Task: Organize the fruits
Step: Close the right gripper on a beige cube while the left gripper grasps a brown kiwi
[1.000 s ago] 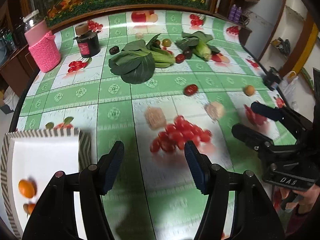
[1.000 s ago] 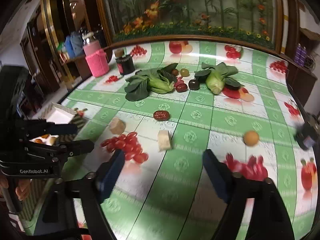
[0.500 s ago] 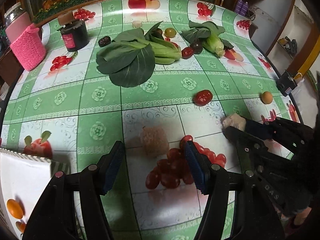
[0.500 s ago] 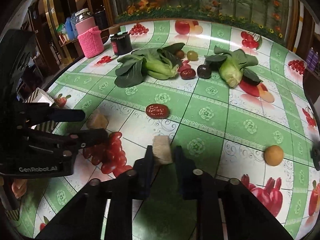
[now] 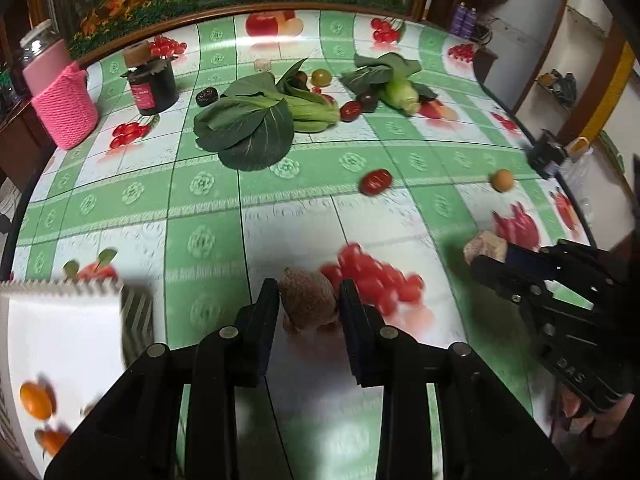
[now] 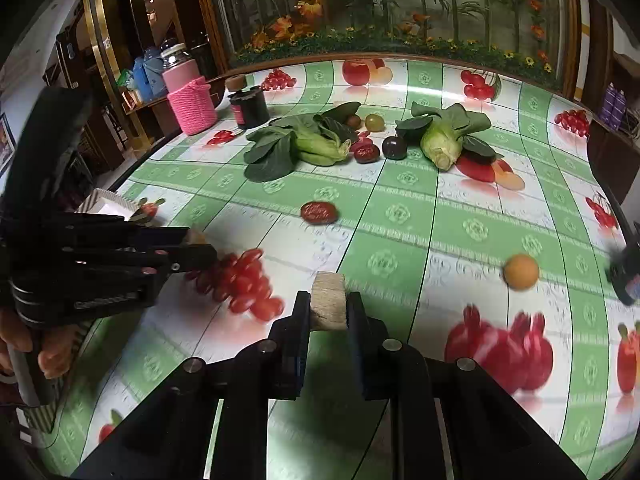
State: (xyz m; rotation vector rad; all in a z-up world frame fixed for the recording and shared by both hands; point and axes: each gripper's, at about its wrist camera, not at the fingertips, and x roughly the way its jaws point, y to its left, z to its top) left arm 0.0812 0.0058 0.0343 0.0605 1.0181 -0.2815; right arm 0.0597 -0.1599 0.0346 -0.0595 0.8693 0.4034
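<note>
My left gripper [image 5: 308,300] is shut on a brown rough chunk [image 5: 307,300] just above the tablecloth. My right gripper [image 6: 328,308] is shut on a pale tan block [image 6: 328,300]; that block also shows in the left wrist view [image 5: 485,245]. A white tray with a striped rim [image 5: 60,344] at the lower left holds small orange fruits [image 5: 36,400]. A red date [image 6: 319,213] and a small orange fruit [image 6: 521,272] lie loose on the table. More dates, a dark plum [image 6: 394,147] and a green grape [image 6: 374,122] lie between the greens.
Two bok choy heads [image 5: 256,120] [image 6: 444,140] lie at mid table. A black jar [image 5: 152,88] and a pink knitted jar [image 5: 64,100] stand at the far left. The tablecloth carries printed fruit pictures. A black object [image 5: 548,154] sits at the right table edge.
Both grippers have closed: the left on the brown chunk, the right on the tan block, which it only straddled half a second ago. Both views have drawn back slightly.
</note>
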